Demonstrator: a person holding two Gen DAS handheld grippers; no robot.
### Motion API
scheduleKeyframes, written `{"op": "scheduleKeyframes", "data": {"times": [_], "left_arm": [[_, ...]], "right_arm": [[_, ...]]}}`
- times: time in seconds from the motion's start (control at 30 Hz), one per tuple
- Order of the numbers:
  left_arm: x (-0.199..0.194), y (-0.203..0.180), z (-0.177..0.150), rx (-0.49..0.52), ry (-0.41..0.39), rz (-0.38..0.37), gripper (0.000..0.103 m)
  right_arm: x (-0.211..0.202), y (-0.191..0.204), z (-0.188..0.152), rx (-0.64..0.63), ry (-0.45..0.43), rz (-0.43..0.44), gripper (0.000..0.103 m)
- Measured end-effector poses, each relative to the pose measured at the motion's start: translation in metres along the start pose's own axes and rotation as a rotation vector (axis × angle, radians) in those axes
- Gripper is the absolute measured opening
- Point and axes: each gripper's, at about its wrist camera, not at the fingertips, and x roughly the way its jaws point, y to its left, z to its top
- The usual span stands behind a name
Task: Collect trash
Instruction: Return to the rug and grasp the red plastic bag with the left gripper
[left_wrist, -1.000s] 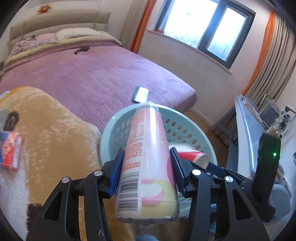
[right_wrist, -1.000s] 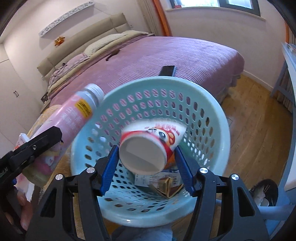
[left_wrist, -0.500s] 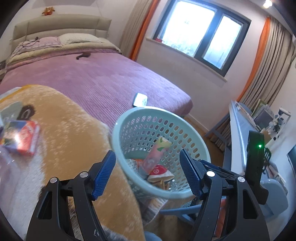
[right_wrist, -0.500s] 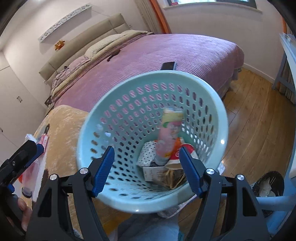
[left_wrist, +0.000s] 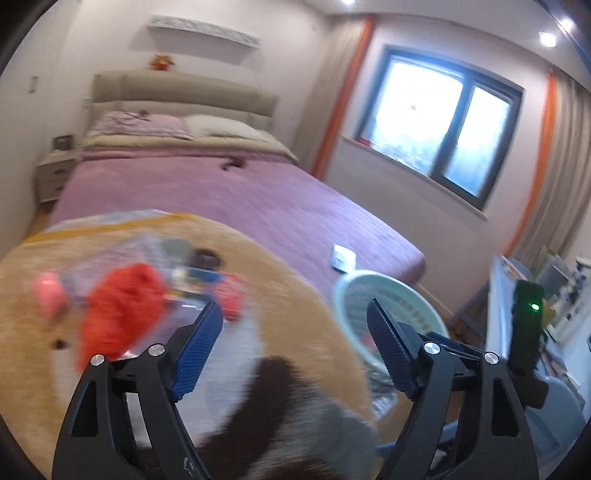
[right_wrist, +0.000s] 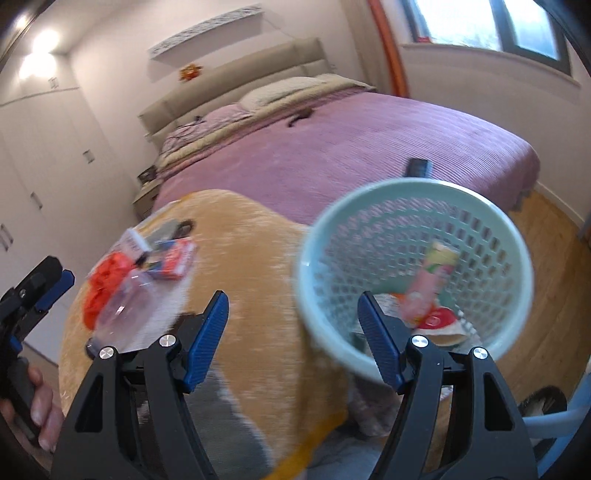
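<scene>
A light green basket (right_wrist: 491, 236) stands at the right of the tan blanket (right_wrist: 240, 251); it also shows in the left wrist view (left_wrist: 354, 284). Inside lie a pink bottle (right_wrist: 428, 284), a red-and-white cup (right_wrist: 439, 319) and paper scraps. On the blanket lie a crumpled red bag (left_wrist: 118, 306), a clear plastic bottle (right_wrist: 125, 314), a red-and-blue carton (right_wrist: 173, 260) and a pink item (left_wrist: 48, 291). My left gripper (left_wrist: 295, 347) is open and empty above the blanket. My right gripper (right_wrist: 293, 339) is open and empty, at the basket's near rim.
A purple bed (left_wrist: 240, 199) stretches behind, with a phone (left_wrist: 341, 256) near its corner. A window (left_wrist: 443, 125) with orange curtains is at the right. A desk (left_wrist: 509, 295) with clutter stands far right. Wood floor (right_wrist: 554, 236) lies beyond the basket.
Both grippers let go of the pink bottle and the cup, which now lie in the basket. Both have swung left toward the trash on the blanket.
</scene>
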Motion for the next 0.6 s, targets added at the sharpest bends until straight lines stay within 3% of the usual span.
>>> {"op": "scheduleKeyframes", "data": {"times": [0.23,0.33,0.6], "left_arm": [[-0.016,0.078,0.004,-0.105,0.041,0.120,0.078],[-0.008,0.110,0.001,-0.160,0.089,0.164,0.078],[0.030,0.146,-0.006,-0.229,0.209,0.139,0.077]], "right_arm": [[0.016,0.070,0.006,-0.159,-0.039,0.076,0.069],[0.030,0.091,0.007,-0.241,-0.047,0.054,0.069],[0.055,0.128,-0.003,-0.317,0.007,0.103,0.069]]}}
